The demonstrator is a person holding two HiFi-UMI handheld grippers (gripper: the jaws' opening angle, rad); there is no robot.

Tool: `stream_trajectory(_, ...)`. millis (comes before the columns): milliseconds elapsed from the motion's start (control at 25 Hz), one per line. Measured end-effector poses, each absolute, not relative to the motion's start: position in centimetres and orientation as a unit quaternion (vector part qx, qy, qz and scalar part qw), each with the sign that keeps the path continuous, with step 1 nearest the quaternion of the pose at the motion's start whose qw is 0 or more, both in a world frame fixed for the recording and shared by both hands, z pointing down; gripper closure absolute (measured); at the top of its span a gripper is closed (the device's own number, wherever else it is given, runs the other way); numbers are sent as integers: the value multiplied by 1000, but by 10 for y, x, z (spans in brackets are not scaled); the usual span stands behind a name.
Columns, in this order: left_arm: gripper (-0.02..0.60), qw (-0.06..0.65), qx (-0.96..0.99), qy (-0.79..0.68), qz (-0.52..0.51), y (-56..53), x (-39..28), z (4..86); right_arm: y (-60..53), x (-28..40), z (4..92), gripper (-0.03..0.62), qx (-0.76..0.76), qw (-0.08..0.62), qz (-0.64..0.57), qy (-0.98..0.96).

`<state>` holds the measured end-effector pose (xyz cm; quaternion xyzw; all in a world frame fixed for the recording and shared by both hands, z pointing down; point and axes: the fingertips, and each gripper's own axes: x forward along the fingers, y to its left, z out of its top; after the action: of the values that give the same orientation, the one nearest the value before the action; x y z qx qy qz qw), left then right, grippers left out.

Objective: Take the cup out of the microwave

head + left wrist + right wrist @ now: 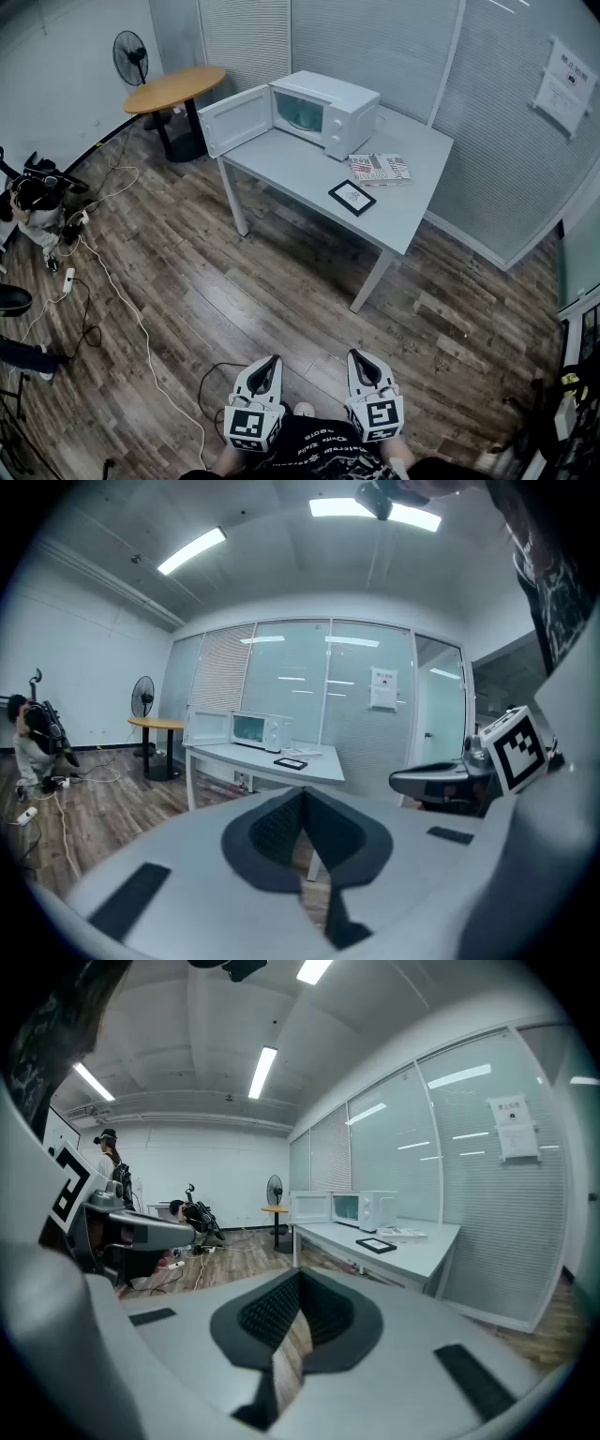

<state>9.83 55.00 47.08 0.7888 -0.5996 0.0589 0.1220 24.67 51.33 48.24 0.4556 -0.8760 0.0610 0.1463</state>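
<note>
Office room, wood-plank floor, glass partitions with blinds shut. Grey table (300, 178) stood against the partition, with the white microwave (330, 111) at its far end. The microwave door (234, 120) was swung fully open to the left. Inside the cavity there was a pale teal shape (305, 114), probably the cup, but it was too small in the head view to be sure. It sat in the cavity, not on the table.

Also on the table: a magazine (380, 169) just beside the microwave, and a black-framed picture (352, 197) lying flat nearer the front edge. A round wooden table (175, 87) and a standing fan (130, 58) were off in the far left corner. A white cable (122, 300) trailed across the floor.

Left gripper (272, 359) and right gripper (357, 354) were both held low, close to the person's body, side by side and well apart from the table. Both pointed towards the table. Left jaws were closed pad to pad with nothing between them. Right jaws were the same, closed and empty.
</note>
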Motion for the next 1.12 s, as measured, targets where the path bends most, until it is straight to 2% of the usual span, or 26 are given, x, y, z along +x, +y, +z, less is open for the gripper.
stream_trajectory(280,575,125,789,-599,60,558,106,475,520,255,490,591,453,152,62,-876)
stream_trajectory(480,575,129,787,-601,59,559,100,478,521,254,482,591,457,107,80,-879)
stream_trajectory(720,575,139,786,-600,58,546,95,489,516,244,485,588,456,97,95,-880)
stream_trajectory(1120,574,145,804,-574,62,475,83,492,457,216,483,588,462,107,88,-876)
